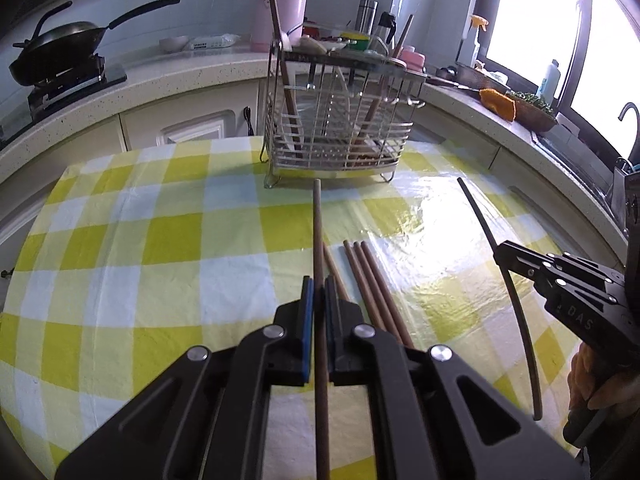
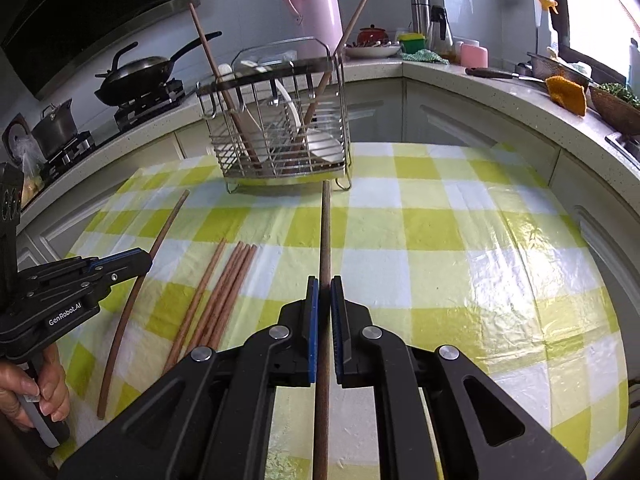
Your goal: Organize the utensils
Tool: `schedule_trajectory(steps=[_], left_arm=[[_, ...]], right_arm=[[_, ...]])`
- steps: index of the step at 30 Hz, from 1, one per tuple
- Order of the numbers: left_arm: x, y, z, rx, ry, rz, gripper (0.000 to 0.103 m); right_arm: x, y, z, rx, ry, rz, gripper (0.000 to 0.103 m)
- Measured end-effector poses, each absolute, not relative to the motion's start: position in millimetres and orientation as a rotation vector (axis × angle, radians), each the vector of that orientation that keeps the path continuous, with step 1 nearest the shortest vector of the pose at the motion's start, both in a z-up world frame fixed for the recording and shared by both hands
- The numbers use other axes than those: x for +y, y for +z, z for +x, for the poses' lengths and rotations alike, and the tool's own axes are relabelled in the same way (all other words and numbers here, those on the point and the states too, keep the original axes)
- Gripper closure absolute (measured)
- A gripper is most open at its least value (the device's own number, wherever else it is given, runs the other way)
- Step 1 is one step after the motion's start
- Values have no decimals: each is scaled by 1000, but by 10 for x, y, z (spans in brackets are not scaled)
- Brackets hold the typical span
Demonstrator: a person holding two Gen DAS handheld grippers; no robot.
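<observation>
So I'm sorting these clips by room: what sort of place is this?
Most likely a home kitchen: a wok sits on a gas stove, a speckled counter wraps around the room, and a faucet stands by the window.

A yellow-and-white checked tablecloth [image 2: 440, 240] covers the near table; on the far counter a pink thermos jug [image 2: 316, 4] stands behind it; far left a black wok [image 2: 140, 72] sits on the gas hob [image 2: 148, 104], a lidded steel pot [image 2: 56, 126] beside it; far right an orange cloth [image 2: 566, 94] lies near a knife [image 2: 494, 73]
</observation>
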State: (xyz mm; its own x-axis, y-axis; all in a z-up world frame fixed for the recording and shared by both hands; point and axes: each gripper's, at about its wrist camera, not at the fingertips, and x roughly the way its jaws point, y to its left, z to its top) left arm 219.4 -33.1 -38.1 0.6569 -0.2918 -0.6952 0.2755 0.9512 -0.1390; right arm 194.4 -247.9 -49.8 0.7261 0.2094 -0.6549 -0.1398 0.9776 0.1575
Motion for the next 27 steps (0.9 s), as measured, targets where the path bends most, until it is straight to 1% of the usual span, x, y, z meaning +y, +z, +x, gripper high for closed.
schedule_trajectory(steps=[10,17,27], left_arm=[[-304,152,1901,654,-355,-42,98],[-264,313,1735,575,-341,-55,98],[-198,455,1529,429,-285,-45,98]], right_arm=[[-2471,12,1697,608,214,94,95],[-2451,247,1503,514,201,85,95],[-2391,379,1354,447,198,69,95]])
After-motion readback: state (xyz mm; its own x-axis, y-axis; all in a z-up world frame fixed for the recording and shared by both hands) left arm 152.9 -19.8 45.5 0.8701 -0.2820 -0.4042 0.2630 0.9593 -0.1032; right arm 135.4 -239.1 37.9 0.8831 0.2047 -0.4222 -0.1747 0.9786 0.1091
